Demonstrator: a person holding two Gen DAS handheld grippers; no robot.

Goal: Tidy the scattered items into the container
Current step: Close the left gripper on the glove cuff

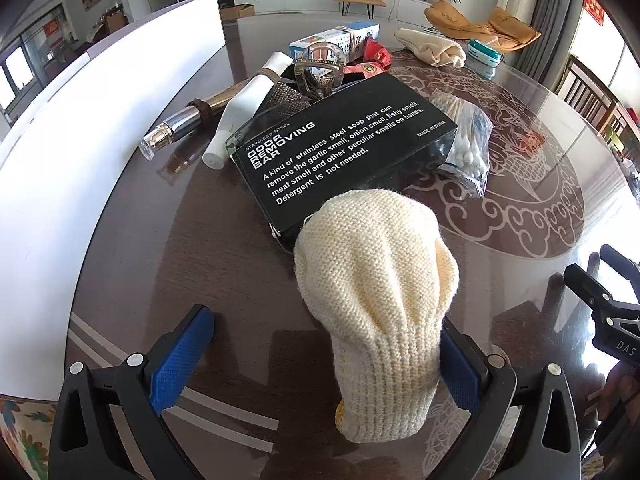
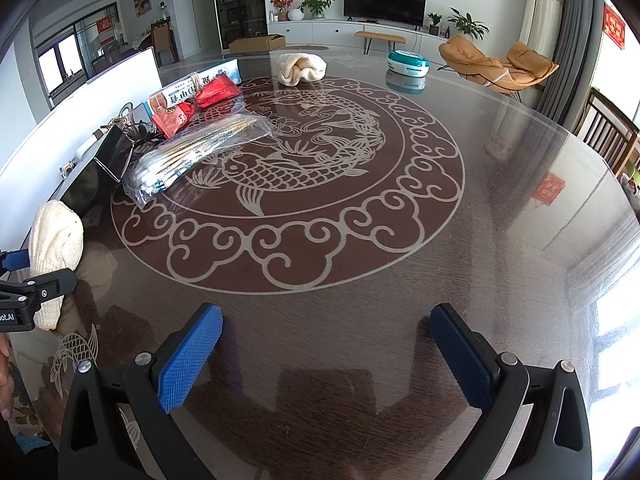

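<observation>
A cream knitted glove (image 1: pixel 380 304) stands up between the fingers of my left gripper (image 1: pixel 328 356), leaning against the right pad; the jaws are wide apart, not closed on it. It also shows in the right wrist view (image 2: pixel 54 248). Ahead lie a black odor-removing-bar box (image 1: pixel 340 152), a bag of cotton swabs (image 1: pixel 468 148), a white tube (image 1: pixel 248 108) and a metallic bottle (image 1: pixel 188 124). My right gripper (image 2: pixel 324 356) is open and empty above the table. A second cream glove (image 2: pixel 301 68) lies at the far side. I cannot tell which item is the container.
A white board (image 1: pixel 80 148) stands along the table's left. A teal round case (image 2: pixel 408 63), a blue-white carton (image 2: pixel 192 84) and a red packet (image 2: pixel 192 110) lie on the glass-topped table (image 2: pixel 480 240). Chairs stand at the right.
</observation>
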